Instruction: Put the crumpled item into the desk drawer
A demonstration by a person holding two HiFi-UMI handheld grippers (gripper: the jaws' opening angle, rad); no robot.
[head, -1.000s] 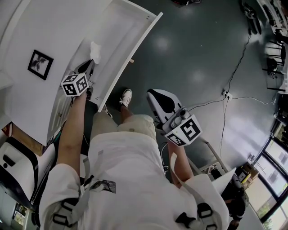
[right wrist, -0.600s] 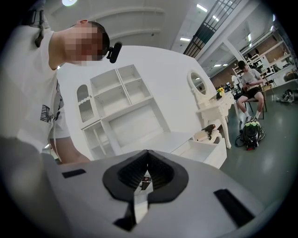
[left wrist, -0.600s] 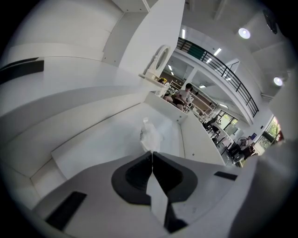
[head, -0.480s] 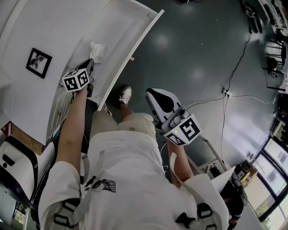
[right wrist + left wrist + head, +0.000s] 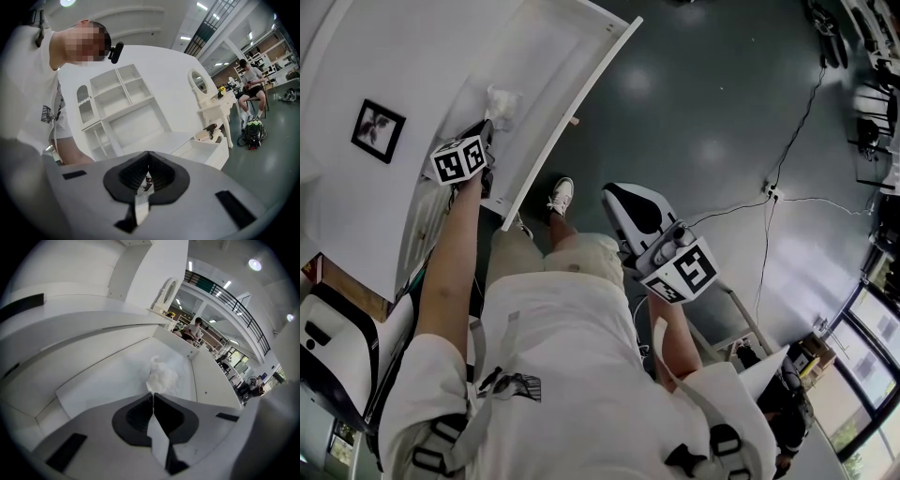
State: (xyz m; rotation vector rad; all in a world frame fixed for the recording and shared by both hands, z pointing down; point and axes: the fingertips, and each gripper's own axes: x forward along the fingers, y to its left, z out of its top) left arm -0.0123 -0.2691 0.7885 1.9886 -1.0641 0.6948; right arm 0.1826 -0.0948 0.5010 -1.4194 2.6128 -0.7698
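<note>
The crumpled white item (image 5: 503, 103) (image 5: 161, 377) sits low inside the open white desk drawer (image 5: 555, 56) (image 5: 105, 378), over its floor. My left gripper (image 5: 487, 133) (image 5: 153, 393) points down into the drawer. Its jaws are closed together, with an edge of the crumpled item pinched at their tips. My right gripper (image 5: 614, 194) (image 5: 148, 153) hangs off to the right over the dark floor, away from the desk. It is shut and holds nothing. Whether the item touches the drawer floor is unclear.
A small framed picture (image 5: 379, 131) lies on the white desk top left of the drawer. The person's shoe (image 5: 563, 199) stands under the drawer front. Cables (image 5: 787, 159) cross the floor at right. A white shelf unit (image 5: 117, 108) and a vanity (image 5: 213, 110) show in the right gripper view.
The left gripper has sunk and tipped further down into the drawer with the crumpled item at its tips. The right gripper has stayed where it was.
</note>
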